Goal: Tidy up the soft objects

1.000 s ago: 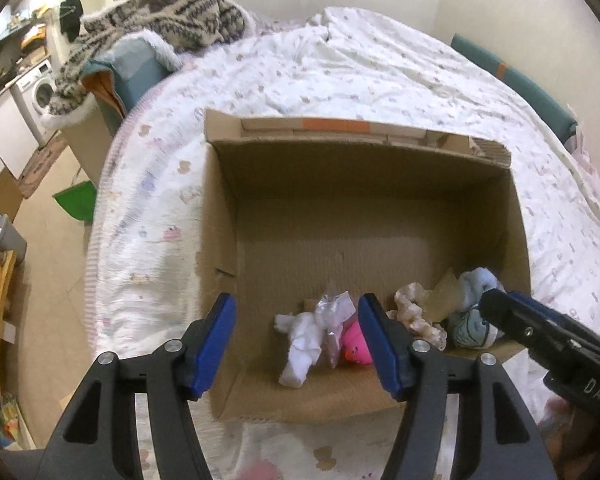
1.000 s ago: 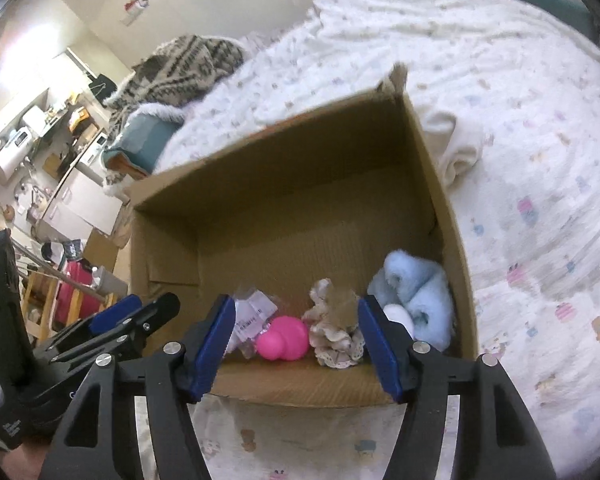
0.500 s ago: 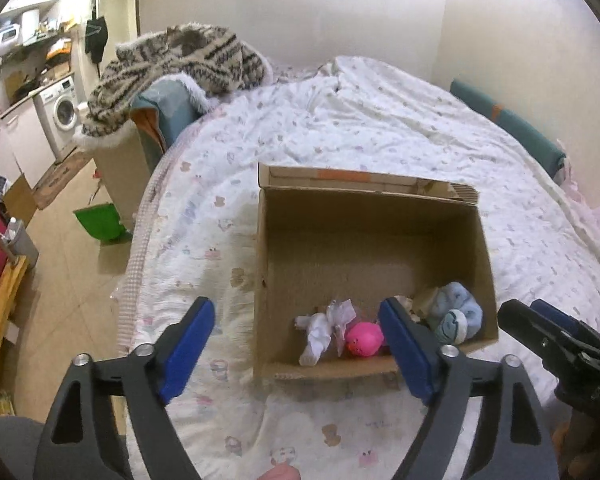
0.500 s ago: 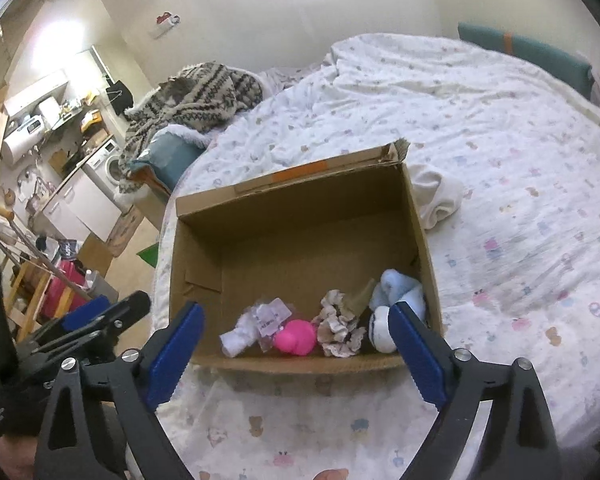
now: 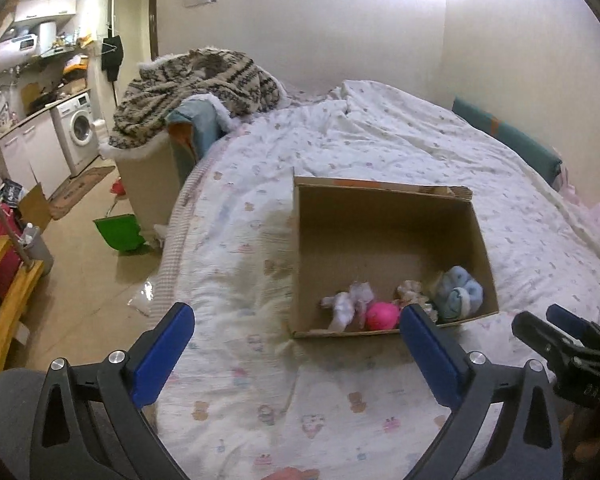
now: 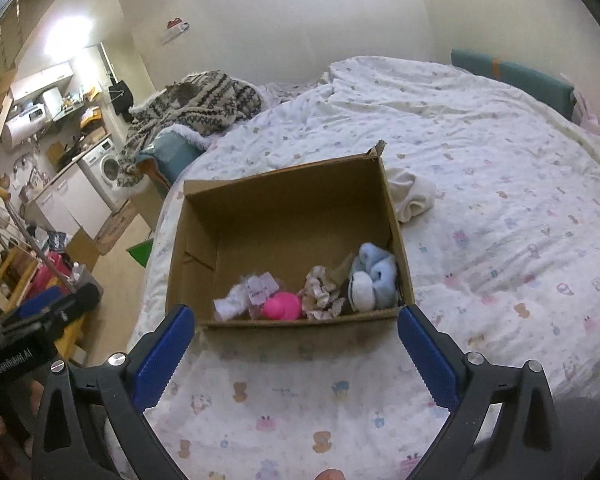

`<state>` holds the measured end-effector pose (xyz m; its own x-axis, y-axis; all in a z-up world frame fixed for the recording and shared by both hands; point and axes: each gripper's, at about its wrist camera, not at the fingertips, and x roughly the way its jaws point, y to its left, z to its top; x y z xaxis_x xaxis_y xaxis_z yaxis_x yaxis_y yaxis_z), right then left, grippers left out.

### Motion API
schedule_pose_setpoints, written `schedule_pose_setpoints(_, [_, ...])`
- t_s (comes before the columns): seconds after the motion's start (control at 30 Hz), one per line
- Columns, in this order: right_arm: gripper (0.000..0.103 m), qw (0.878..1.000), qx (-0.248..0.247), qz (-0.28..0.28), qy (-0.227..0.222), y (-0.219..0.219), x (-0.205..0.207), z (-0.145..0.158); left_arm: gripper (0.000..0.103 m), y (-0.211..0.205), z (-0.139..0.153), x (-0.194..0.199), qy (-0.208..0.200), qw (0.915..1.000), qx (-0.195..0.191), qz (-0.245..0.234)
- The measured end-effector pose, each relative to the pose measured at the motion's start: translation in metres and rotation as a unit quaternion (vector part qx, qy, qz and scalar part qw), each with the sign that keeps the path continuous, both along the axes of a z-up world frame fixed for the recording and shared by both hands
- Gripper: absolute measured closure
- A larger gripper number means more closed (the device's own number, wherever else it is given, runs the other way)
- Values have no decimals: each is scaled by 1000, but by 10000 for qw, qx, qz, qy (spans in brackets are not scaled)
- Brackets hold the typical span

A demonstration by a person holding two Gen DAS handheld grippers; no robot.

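Note:
An open cardboard box [image 5: 384,216] [image 6: 284,200] sits on the bed. Along its near wall lie a white soft toy with a tag [image 5: 346,306] [image 6: 240,300], a pink ball-like toy [image 5: 381,316] [image 6: 282,306], a beige scrunchie [image 5: 410,292] [image 6: 320,292] and rolled blue socks [image 5: 458,292] [image 6: 374,280]. My left gripper [image 5: 296,356] is open and empty, held back above the bedspread left of the box front. My right gripper [image 6: 296,356] is open and empty, just in front of the box.
The bed carries a patterned white bedspread [image 6: 500,208]. A white cloth [image 6: 412,198] lies right of the box. A patterned blanket [image 5: 196,80] heaps on a chair beyond the bed's left edge. A green bin [image 5: 118,230] and a washing machine [image 5: 80,132] stand on the floor, left.
Both grippers have pulled back and up from the box, so the box looks smaller and farther. Their jaws have opened wider. The objects in the box have not moved.

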<state>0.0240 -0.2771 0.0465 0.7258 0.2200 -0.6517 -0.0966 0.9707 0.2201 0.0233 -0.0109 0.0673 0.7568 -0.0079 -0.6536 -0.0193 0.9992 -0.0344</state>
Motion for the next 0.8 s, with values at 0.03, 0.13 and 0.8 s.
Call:
schedule_pose_setpoints(0.03, [0, 10000, -31, 7, -32, 1, -2, -2, 1, 2, -2, 0, -1, 10000, -22, 1])
schedule_pose_setpoints(0.13, [0, 9999, -97, 18, -84, 4, -4, -8, 1, 6, -8, 0, -41, 10000, -53, 20])
schedule_pose_setpoints(0.8, [0, 9998, -207, -27, -53, 12, 1, -22, 1, 0, -34, 6, 299, 9995, -116, 17])
